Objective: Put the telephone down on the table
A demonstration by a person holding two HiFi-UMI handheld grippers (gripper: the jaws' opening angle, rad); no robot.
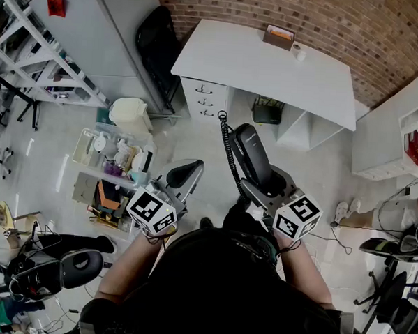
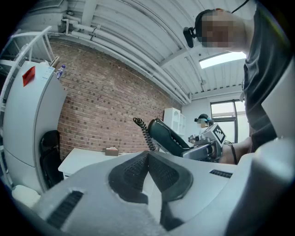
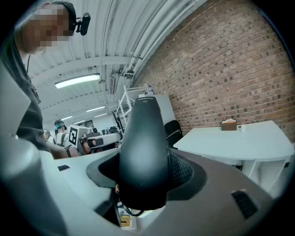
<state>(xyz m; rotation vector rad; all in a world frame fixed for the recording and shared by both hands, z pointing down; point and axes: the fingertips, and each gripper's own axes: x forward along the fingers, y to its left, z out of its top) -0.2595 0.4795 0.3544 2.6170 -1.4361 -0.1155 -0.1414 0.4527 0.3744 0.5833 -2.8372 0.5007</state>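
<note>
Well, the right hand-held gripper (image 1: pixel 262 186) clamped the telephone (image 1: pixel 250 154) between wide-set jaws, in the air well short of the counter (image 1: pixel 270 68). The left hand-held gripper (image 1: pixel 184 175) was closed and empty. The smooth telephone could have slipped early, or its coiled cord (image 1: pixel 226 139) snagged the counter's edge.

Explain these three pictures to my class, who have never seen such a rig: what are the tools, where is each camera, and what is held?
No robot here: a person holds a two-jaw gripper in each hand. One picture looks down from a camera on the person's head; the other two come from cameras riding on each gripper. The right gripper clamps a black telephone with a coiled cord. The left gripper is shut and empty. Ahead stands a white table bearing a small box.
</note>
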